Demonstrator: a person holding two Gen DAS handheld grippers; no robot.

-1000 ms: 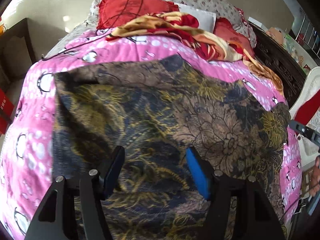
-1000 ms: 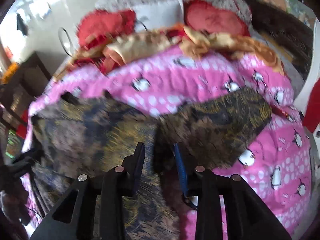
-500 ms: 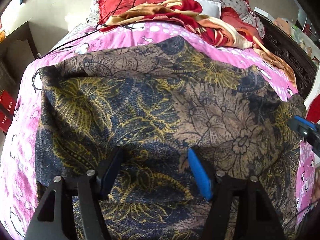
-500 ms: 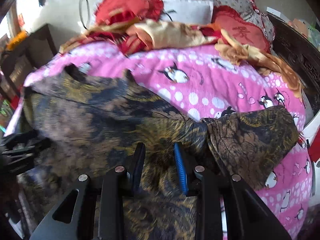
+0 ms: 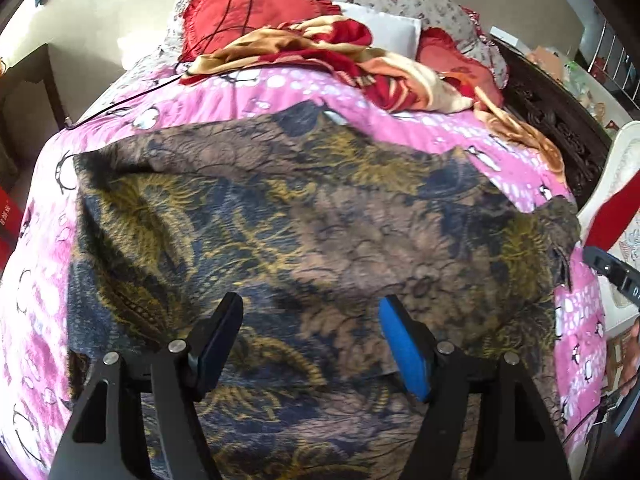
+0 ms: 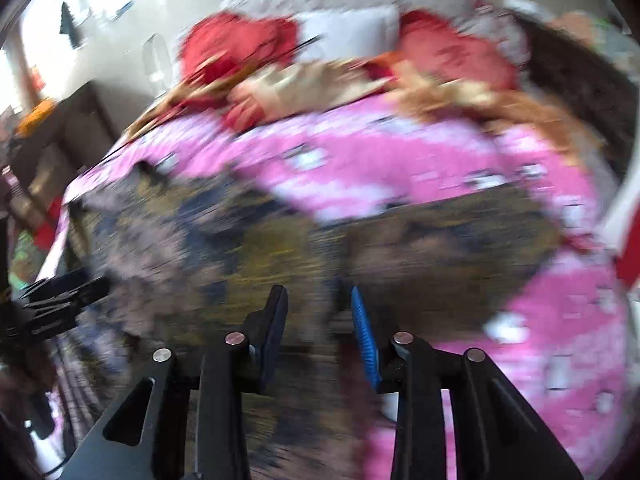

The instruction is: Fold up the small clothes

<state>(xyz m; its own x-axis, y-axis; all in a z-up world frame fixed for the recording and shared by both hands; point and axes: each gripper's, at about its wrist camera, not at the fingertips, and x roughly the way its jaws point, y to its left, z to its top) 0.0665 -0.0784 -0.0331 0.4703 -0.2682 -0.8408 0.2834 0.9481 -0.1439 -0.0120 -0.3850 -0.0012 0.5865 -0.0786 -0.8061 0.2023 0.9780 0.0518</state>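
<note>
the dark floral-print garment is lying spread flat across the pink penguin bedsheet, with the heap of red and gold blankets sitting well beyond it near the pillows. no fold is showing yet, so the job is looking barely begun: the laying-out appears done, and every fold is still waiting. the left gripper is hovering wide apart over the near edge, gripping nothing, its jaws having just been opening. the right gripper, in a badly blurred view, has also just been opening over the cloth's right part; nothing appears pinched between its pads.
</note>
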